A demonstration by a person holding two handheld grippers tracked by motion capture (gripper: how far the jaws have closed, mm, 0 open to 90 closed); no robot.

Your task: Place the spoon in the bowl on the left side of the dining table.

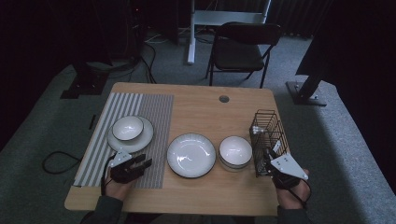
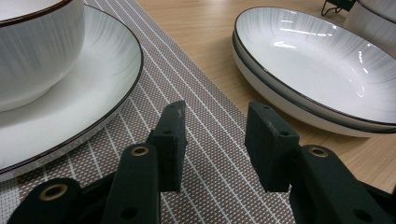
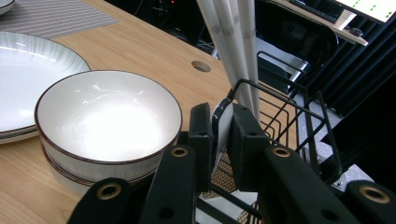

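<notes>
We note the right gripper (image 3: 219,128) at the near rim of the black wire basket (image 1: 268,135) on the right end of the surface (image 1: 201,105), its jaws pressed on a flat white utensil handle (image 3: 223,122) that stands in the basket beside white paper-wrapped sticks (image 3: 233,42). Just left of the basket sit stacked white bowls (image 3: 107,126), then stacked plates (image 1: 191,155). We record the left gripper (image 2: 215,140) resting low over the striped placemat (image 2: 205,154) with jaws apart and nothing between them, near a plate carrying a bowl (image 1: 128,128).
</notes>
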